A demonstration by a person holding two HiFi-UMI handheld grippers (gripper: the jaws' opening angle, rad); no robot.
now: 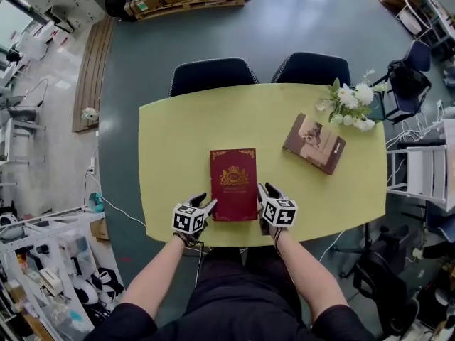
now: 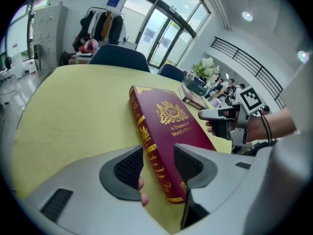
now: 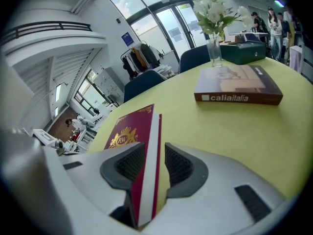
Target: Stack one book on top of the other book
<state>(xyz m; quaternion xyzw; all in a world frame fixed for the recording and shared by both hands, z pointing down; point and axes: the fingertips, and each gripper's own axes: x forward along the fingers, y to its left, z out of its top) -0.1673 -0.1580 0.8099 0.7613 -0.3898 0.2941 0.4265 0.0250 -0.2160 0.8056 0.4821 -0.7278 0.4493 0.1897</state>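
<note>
Head view: your left gripper (image 1: 206, 202) and right gripper (image 1: 266, 188) both straddle that dark red, gold-crested hardcover book (image 1: 233, 183), jaws apart.

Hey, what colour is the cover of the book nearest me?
The book is dark red with a gold crest and lettering, clearest in the left gripper view.

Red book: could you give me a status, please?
Left gripper, right gripper: jaws open, astride red book's near corners. Book flat on table. Nothing blocks brown book.
</note>
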